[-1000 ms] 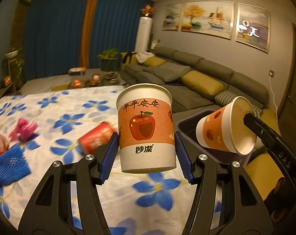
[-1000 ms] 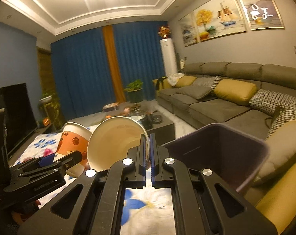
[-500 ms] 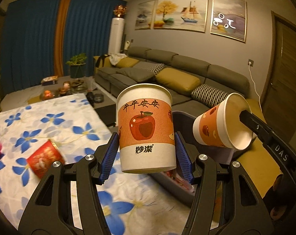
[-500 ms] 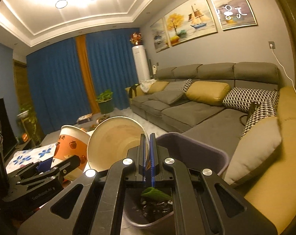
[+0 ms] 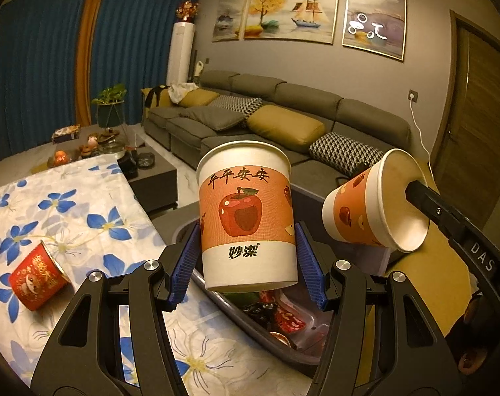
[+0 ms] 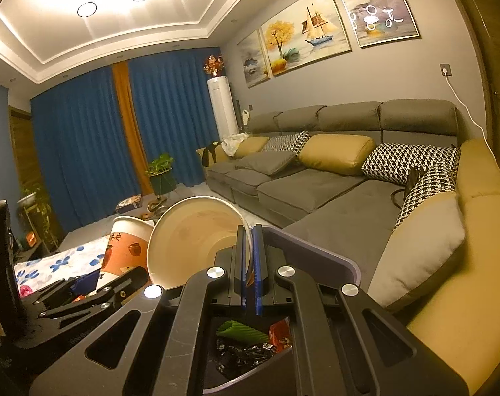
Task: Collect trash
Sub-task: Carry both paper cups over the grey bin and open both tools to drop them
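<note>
- Living room at night: grey sectional sofa point(image 5: 283, 122) with mustard cushions, blue curtains, and a table under a white cloth with blue flowers point(image 5: 85, 204).
- What changed over the last second: both hands swung sideways off the table. A second ago mostly cloth lay under the cups; now the dark grey plastic trash bin point(image 5: 190, 227) sits right below them, with wrappers and a green scrap inside. So I'd say the carry is basically done and only the drop is left.
- Left gripper point(image 5: 246, 264) has its blue pads about half open, clamped on the sides of an upright orange-and-white paper cup with an apple print point(image 5: 246, 211). Long axis is vertical, mouth up, and it hangs over the bin's near edge.
- Right gripper point(image 6: 249, 264) is nearly closed, pinching the rim wall of a second paper cup of the same print point(image 6: 197, 237). That one lies on its side, axis roughly level, mouth facing back at the gripper, base pointing away, also above the bin.
- Still on the cloth: a red foil-print tub point(image 5: 35, 277) tipped over.
</note>
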`<state>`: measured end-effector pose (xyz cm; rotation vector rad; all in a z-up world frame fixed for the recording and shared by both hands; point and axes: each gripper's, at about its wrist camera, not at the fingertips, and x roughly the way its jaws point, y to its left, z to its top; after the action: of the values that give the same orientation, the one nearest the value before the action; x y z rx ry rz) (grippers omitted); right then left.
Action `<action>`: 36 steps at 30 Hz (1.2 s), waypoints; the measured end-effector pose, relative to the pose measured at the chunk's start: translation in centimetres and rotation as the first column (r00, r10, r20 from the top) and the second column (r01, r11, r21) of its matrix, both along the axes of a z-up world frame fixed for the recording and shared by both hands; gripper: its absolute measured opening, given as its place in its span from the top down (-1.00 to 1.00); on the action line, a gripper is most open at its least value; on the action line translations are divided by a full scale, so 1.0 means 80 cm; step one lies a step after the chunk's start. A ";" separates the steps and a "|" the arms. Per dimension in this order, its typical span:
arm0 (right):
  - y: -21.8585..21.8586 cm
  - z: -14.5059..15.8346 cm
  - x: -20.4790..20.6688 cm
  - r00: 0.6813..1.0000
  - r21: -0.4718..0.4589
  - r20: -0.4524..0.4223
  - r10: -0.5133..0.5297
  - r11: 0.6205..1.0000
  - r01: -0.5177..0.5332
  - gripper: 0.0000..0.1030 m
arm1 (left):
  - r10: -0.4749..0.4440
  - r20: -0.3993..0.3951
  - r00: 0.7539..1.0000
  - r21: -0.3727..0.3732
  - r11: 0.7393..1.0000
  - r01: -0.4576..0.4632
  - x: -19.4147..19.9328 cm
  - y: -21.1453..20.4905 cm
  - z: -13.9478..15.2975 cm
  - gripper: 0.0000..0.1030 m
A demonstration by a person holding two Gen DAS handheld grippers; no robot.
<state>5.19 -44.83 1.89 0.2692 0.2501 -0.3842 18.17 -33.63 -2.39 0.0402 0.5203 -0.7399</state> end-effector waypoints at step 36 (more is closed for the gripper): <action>-0.019 -0.014 0.029 0.999 0.032 -0.043 -0.025 0.999 0.026 0.87 | 0.150 -0.075 0.986 -0.067 0.986 -0.155 0.026 0.064 -0.013 -0.78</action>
<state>7.53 -46.39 0.74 0.2963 0.2946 -0.4118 20.24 -28.54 -3.41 -0.0926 0.5565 -0.6112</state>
